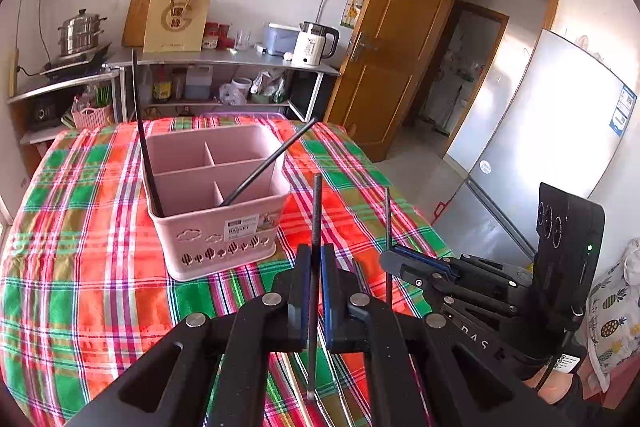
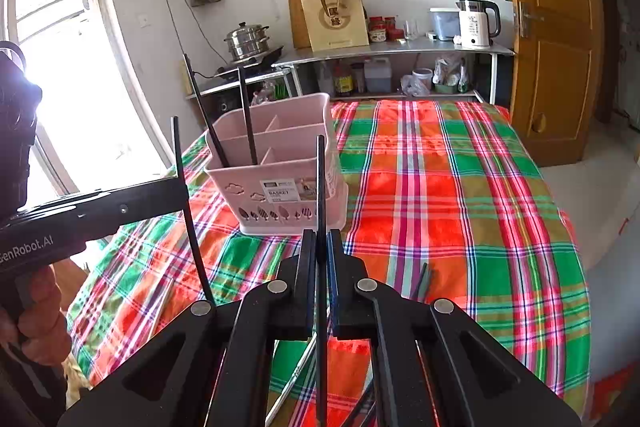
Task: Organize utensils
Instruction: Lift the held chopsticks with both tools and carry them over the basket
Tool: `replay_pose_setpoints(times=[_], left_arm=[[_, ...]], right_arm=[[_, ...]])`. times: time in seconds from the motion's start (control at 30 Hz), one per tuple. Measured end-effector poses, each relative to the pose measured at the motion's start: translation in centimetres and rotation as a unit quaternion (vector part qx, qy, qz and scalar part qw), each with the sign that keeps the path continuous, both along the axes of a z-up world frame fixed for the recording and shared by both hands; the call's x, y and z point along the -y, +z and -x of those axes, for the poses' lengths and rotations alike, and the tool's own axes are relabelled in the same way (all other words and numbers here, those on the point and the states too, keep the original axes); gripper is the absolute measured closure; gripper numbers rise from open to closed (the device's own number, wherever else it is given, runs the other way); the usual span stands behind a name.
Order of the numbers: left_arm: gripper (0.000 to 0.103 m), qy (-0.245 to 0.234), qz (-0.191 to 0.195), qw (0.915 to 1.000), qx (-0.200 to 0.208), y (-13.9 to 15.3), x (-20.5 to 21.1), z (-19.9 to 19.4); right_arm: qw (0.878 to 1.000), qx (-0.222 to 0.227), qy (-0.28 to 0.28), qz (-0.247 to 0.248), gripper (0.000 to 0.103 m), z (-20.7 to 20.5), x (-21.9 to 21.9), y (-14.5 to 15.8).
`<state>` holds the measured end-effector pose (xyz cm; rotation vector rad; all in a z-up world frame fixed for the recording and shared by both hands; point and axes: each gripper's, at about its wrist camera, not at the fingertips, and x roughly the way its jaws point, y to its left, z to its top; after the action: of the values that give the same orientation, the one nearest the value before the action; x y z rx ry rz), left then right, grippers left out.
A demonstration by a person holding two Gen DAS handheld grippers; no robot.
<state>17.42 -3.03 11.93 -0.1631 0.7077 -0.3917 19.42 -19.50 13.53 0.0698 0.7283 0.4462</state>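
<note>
Both claws were pinched shut on a thin dark chopstick each. Left gripper held its chopstick near upright, with a long tail hanging below the pads. Right gripper clamped the other chopstick the same way. Both sat short of the pink basket on the plaid tablecloth, which already had two sticks leaning in its compartments.

Risks from there:
- Grip was a narrow pad line on a slick round rod. Any bump on the basket rim could have let the stick pivot or slide out.
- Long lower tails could have snagged the front wall or a divider if the descent started too low or too close.
- The leaning stick crossed the near compartment, so a new stick could have knocked it or jammed against it.
- The two grippers sat close together, so going in at once risked a clash.
- More utensils seemed to lie under the grippers, hard to tell.
</note>
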Motion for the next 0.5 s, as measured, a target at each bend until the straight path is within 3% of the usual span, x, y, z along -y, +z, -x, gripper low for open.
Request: replay_pose_setpoints(times=[0.23, 0.5], left_arm=[[0.099, 0.006, -0.006, 0.9995, 0.031, 2.6, -0.4, 1.8], [0.099, 0.014, -0.010, 0.9990, 0.041, 3.6, -1.4, 3.1]], right_arm=[[0.999, 0.032, -0.001, -0.007, 0.098, 1.5, 0.6, 2.6], [0.998, 0.056, 0.005, -0.010, 0.098, 2.9, 1.0, 4.3]])
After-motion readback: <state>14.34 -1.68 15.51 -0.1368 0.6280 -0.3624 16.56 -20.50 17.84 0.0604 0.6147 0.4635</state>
